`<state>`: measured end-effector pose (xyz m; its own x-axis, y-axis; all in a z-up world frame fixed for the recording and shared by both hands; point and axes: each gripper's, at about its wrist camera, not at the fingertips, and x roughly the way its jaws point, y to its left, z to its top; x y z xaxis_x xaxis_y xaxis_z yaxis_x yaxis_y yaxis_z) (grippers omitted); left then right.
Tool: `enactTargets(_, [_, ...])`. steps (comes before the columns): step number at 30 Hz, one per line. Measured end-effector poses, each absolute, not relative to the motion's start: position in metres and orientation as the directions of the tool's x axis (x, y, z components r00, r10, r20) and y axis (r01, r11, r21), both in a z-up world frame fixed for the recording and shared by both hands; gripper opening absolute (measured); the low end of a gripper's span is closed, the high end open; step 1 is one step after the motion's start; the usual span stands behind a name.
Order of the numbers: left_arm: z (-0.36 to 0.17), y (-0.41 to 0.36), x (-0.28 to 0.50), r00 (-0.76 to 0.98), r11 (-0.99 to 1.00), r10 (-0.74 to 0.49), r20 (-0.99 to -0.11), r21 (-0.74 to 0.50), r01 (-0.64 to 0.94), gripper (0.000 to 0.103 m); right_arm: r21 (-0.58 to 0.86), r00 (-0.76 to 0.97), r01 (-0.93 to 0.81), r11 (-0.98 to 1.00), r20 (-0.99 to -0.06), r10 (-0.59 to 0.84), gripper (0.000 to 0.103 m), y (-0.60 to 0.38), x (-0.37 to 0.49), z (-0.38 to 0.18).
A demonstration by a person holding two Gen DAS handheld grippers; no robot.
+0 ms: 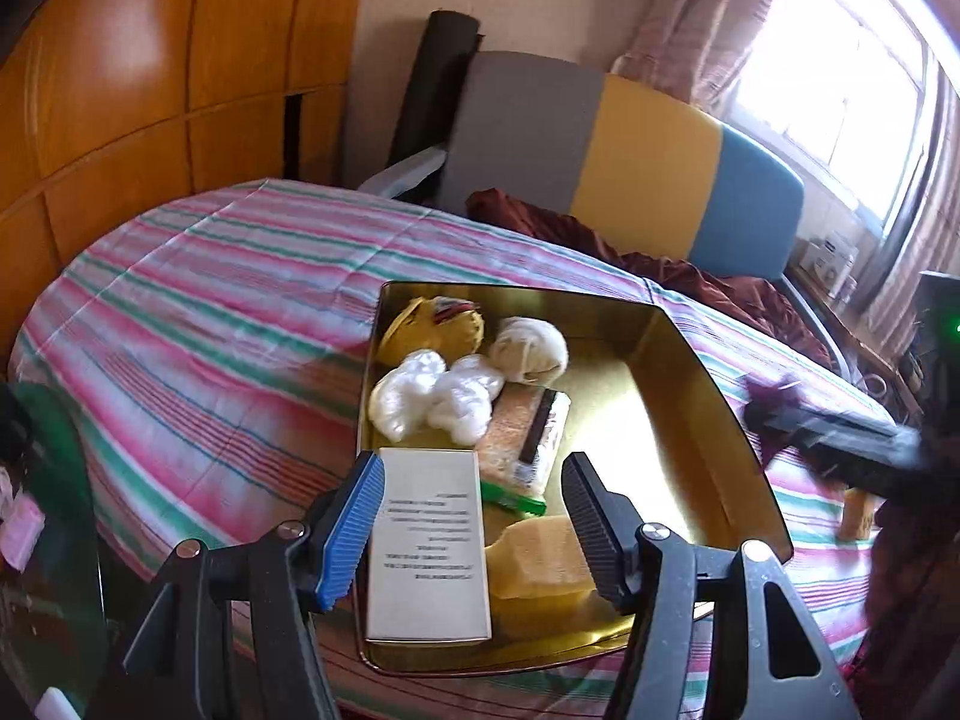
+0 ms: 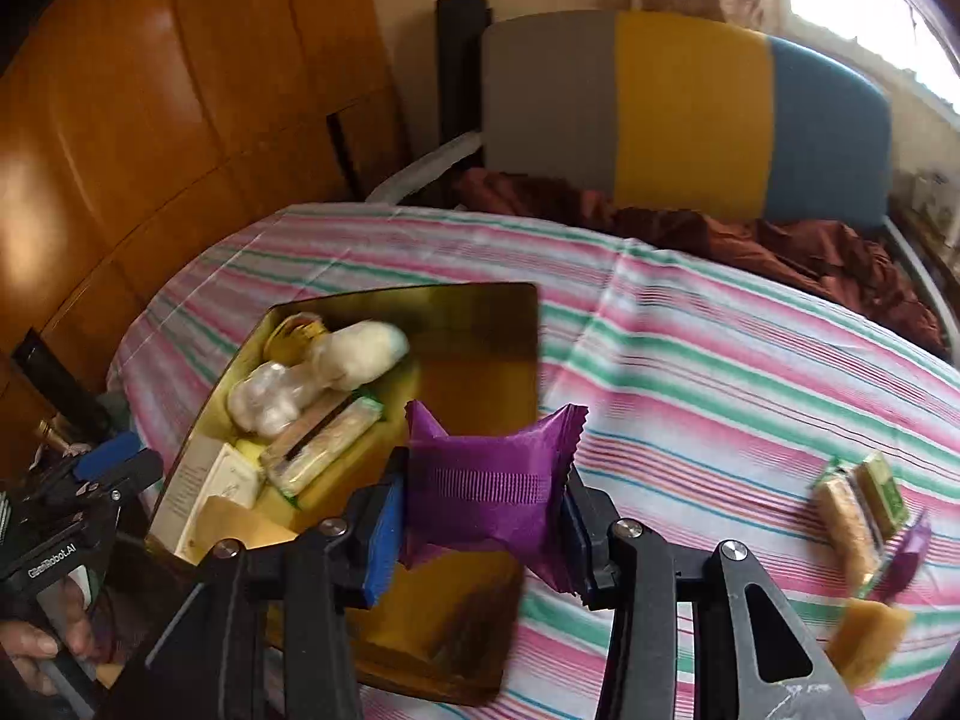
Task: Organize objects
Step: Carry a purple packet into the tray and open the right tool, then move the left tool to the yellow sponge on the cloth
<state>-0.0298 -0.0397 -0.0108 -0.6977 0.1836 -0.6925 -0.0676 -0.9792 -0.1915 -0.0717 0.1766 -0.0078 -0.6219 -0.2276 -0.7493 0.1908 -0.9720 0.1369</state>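
Note:
A gold tin tray [image 1: 690, 396] [image 2: 480, 324] lies on the striped tablecloth. It holds a white box [image 1: 429, 540], a yellow sponge [image 1: 540, 558], a wafer packet [image 1: 528, 432], white cotton bags [image 1: 432, 393], a cream ball [image 1: 528, 351] and a yellow pouch [image 1: 432, 327]. My left gripper [image 1: 468, 528] is open over the tray's near end, empty. My right gripper [image 2: 483, 516] is shut on a purple packet [image 2: 486, 492], held above the tray's right edge; it shows blurred in the left wrist view [image 1: 774, 402].
On the cloth to the right lie a wafer packet [image 2: 852, 516], another purple packet [image 2: 906, 552] and a yellow sponge piece [image 2: 870, 636]. A striped chair [image 1: 648, 162] with maroon cloth [image 1: 690, 276] stands behind the table. A wooden wardrobe [image 1: 150, 72] is at left.

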Motion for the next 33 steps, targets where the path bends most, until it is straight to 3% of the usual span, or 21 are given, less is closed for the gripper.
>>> enactTargets(9, [-0.02, -0.045, -0.033, -0.692, -0.982, 0.164, -0.703, -0.182, -0.048, 0.062, 0.236, -0.456, 0.289, -0.928, -0.818, -0.35, 0.051, 0.111, -0.102, -0.062])
enactTargets(12, [-0.022, -0.043, -0.033, -0.689, -0.983, 0.162, -0.706, -0.178, -0.048, 0.062, 0.27, -0.432, 0.322, -0.907, -0.811, -0.395, 0.07, 0.107, -0.095, -0.067])
enactTargets(16, [-0.021, -0.038, -0.03, -0.693, -0.983, 0.166, -0.702, -0.17, -0.064, 0.062, 0.272, -0.445, 0.318, -0.908, -0.803, -0.396, 0.07, 0.113, -0.085, -0.066])
enactTargets(20, [-0.017, -0.031, -0.027, -0.698, -0.983, 0.174, -0.695, -0.158, -0.088, 0.062, 0.253, -0.489, 0.297, -0.921, -0.788, -0.375, 0.074, 0.131, -0.072, -0.052])
enactTargets(28, [-0.011, -0.01, -0.021, -0.701, -0.98, 0.197, -0.685, -0.125, -0.153, 0.062, 0.167, -0.596, 0.207, -0.964, -0.76, -0.26, 0.099, 0.188, -0.047, -0.019])
enactTargets(33, [-0.008, 0.008, -0.016, -0.695, -0.974, 0.218, -0.685, -0.106, -0.201, 0.062, 0.13, -0.632, 0.105, -0.986, -0.757, -0.167, 0.103, 0.243, -0.039, -0.007])
